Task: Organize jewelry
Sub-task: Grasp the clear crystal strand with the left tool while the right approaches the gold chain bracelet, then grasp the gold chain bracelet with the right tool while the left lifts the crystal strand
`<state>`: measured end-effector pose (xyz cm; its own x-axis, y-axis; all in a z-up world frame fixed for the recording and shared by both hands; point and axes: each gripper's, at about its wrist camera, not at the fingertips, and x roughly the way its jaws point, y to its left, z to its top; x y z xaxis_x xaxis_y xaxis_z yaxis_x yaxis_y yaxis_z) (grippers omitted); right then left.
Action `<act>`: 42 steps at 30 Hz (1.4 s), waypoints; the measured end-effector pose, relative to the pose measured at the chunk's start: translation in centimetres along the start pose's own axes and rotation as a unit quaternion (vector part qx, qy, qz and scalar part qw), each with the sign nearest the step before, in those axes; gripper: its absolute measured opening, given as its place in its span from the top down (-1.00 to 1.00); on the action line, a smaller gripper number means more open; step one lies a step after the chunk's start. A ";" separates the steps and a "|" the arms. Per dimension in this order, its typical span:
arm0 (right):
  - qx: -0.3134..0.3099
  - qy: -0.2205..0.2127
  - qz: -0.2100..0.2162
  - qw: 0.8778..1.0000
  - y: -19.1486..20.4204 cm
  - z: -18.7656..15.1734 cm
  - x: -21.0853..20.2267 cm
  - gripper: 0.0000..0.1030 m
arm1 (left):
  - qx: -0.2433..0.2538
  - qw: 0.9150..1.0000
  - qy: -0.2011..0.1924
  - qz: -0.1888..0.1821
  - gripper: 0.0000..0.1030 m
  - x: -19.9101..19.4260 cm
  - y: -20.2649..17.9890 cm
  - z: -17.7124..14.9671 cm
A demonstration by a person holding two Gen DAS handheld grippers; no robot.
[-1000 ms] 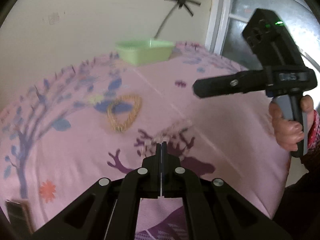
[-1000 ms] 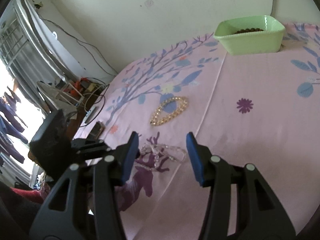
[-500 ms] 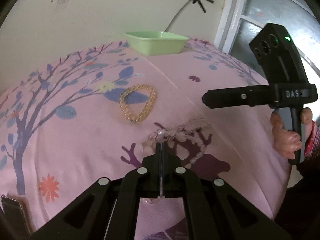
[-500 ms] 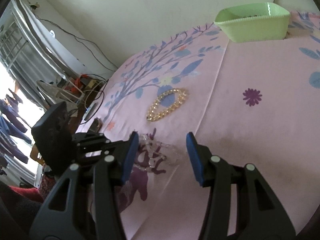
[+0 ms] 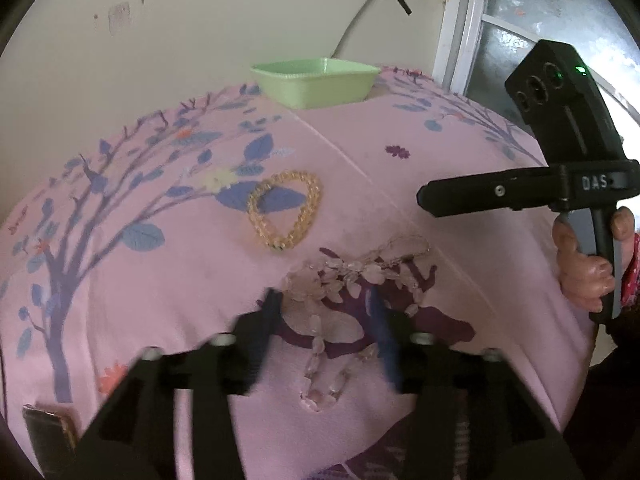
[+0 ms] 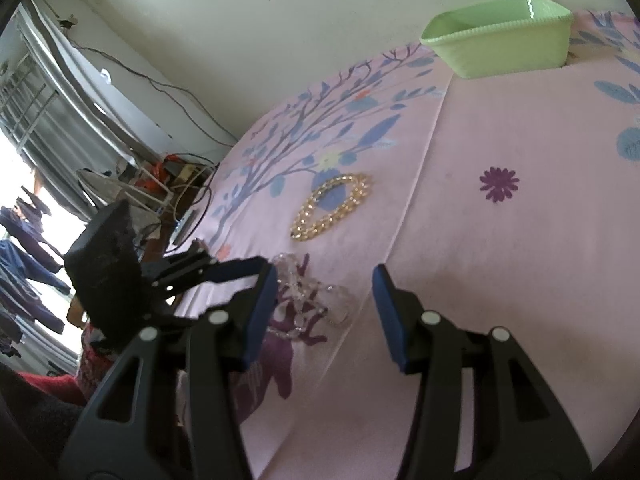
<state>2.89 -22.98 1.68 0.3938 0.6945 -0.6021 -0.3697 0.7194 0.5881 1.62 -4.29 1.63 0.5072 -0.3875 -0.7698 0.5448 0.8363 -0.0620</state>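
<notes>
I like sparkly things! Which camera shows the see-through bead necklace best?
The left wrist view. There the clear bead necklace lies spread out on the pink cloth, strands visible between the opening jaws of the left gripper. In the right wrist view it is a bunched clump, partly hidden behind one finger of the right gripper.

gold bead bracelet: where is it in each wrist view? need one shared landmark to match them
Left wrist: gold bead bracelet left of centre, lying on a blue leaf print, beyond the clear bead necklace.
Right wrist: the bracelet is near centre, above and right of the necklace.
Shared landmark: green tray at the far edge by the wall, top centre in the left view, top right in the right view.
</notes>
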 end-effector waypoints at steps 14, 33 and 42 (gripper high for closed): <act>0.011 0.000 0.005 1.000 -0.5 -0.3 -0.3 0.07 | 0.015 0.999 0.015 -0.024 0.58 1.1 -2.3 1.4; 0.024 -0.012 0.019 0.999 -1.0 -0.1 -0.7 0.07 | -0.024 0.996 -0.064 -0.050 1.00 -5.1 -0.2 2.2; -0.072 -0.002 -0.054 0.996 1.9 3.1 0.9 -0.10 | -0.071 0.984 -0.162 -0.017 1.00 -12.2 3.3 2.6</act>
<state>5.14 -21.01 3.97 0.4408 0.6131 -0.6556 -0.4416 0.7840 0.4363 -1.00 2.19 12.45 0.6887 -0.5010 -0.5241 0.4786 0.8571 -0.1905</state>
